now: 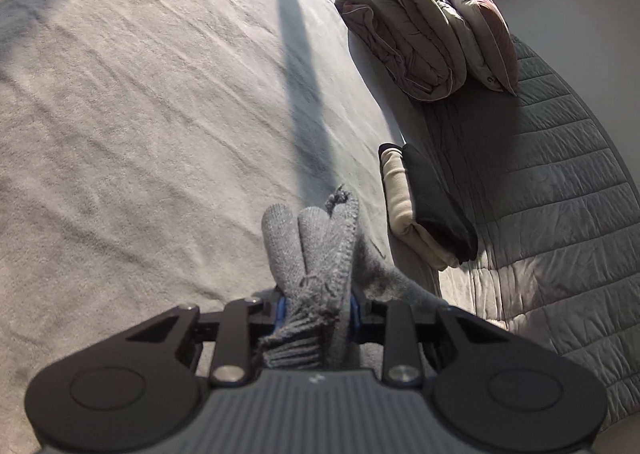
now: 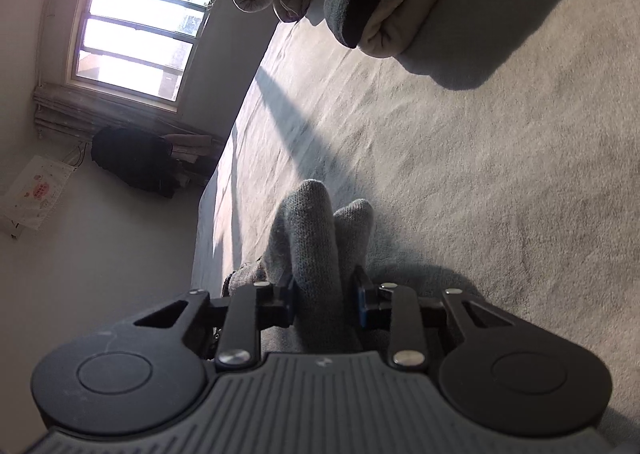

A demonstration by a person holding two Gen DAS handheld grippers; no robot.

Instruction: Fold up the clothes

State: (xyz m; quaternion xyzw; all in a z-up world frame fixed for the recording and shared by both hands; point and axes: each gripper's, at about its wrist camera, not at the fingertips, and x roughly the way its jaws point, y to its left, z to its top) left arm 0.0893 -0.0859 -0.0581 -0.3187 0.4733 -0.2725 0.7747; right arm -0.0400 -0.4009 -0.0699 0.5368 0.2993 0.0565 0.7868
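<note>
Left wrist view first: the left tool (image 1: pixel 318 310) is clamped on a bunch of grey knit garment (image 1: pixel 316 250), folds poking up between the blue pads, with a ribbed hem and some frayed yarn right at the jaws. The garment sits low over the bed (image 1: pixel 140 114), which is covered in a pale fuzzy sheet with light wrinkles. Loads of bare sheet to the left and ahead. To the right it gets tighter: a folded stack, beige piece (image 1: pixel 400 198) with a black piece (image 1: pixel 436 206) on top, sits just beside the garment at the edge of the sheet, where a grey quilted cover (image 1: pixel 560 194) starts. Farther along that edge there's a rolled-up duvet (image 1: pixel 408 30) with a pinkish pillow (image 1: pixel 476 14) leaning against it.

Right wrist view: the right tool (image 2: pixel 325 294) is gripping the same grey knit, two rounded folds sticking out past the fingers. The camera is tilted hard here, so the bed runs diagonally. Open sheet ahead and to the right. The folded stack and the duvet hang in at the top of frame, well apart from the tool.

What only this view gives: the bed's far edge, then the wall with a barred window (image 2: pixel 140 26), a dark bundle (image 2: pixel 136 162) under the sill, and a paper sheet (image 2: pixel 36 194) on the wall. The quilted cover and pillow only show from the left side.
</note>
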